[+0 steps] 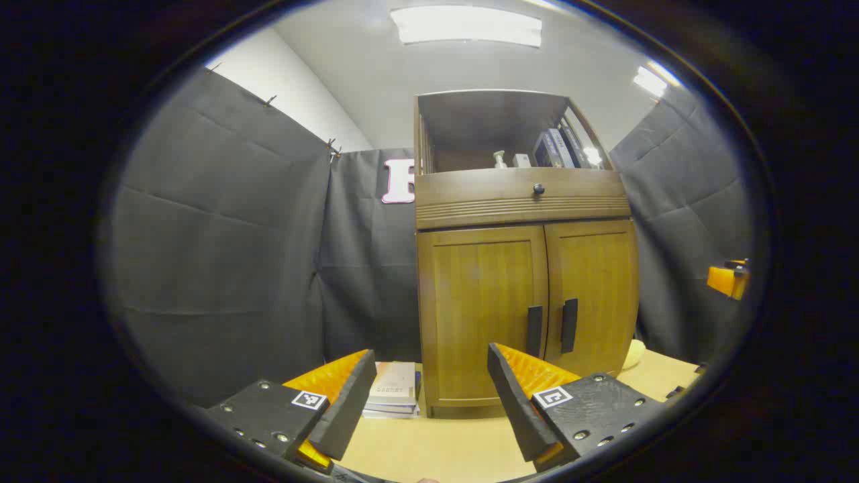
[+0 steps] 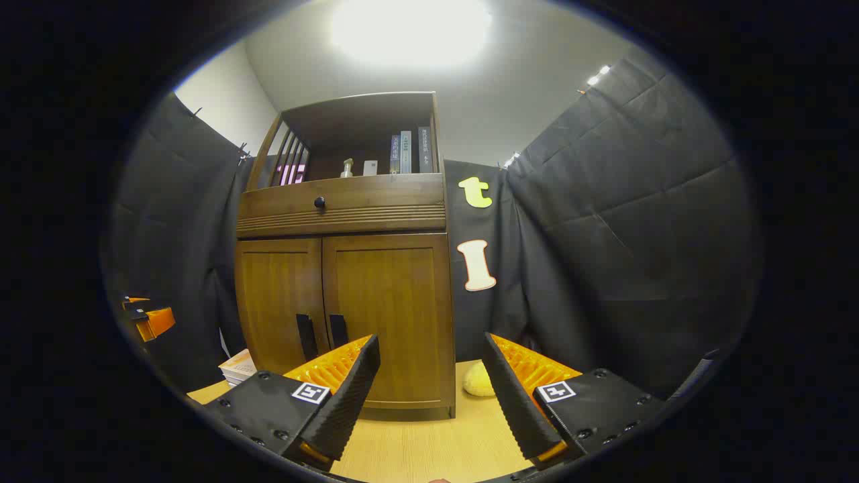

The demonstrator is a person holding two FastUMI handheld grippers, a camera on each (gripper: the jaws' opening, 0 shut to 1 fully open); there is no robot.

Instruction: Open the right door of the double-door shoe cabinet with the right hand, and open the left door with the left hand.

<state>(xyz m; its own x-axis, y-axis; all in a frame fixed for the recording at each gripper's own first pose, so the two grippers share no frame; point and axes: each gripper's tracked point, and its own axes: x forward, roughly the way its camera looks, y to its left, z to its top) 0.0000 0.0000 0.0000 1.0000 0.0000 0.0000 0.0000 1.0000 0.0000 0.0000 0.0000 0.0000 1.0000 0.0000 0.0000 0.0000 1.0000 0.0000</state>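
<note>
Wooden cabinet (image 1: 523, 295) stands on the counter (image 1: 443, 449), both doors closed, handles side by side at its centre seam. My right gripper (image 2: 429, 396) and left gripper (image 1: 429, 396) hang well short, fingers wide apart, empty. Advise closing squarely on the right handle (image 2: 337, 331), then pulling outward.

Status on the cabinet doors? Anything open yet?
Nothing done: the right door and left door both sit closed. In hand: the right hand-held gripper and left hand-held gripper are open, short of the cabinet, holding nothing. Left: grab the right handle, pull; then the left handle.
</note>
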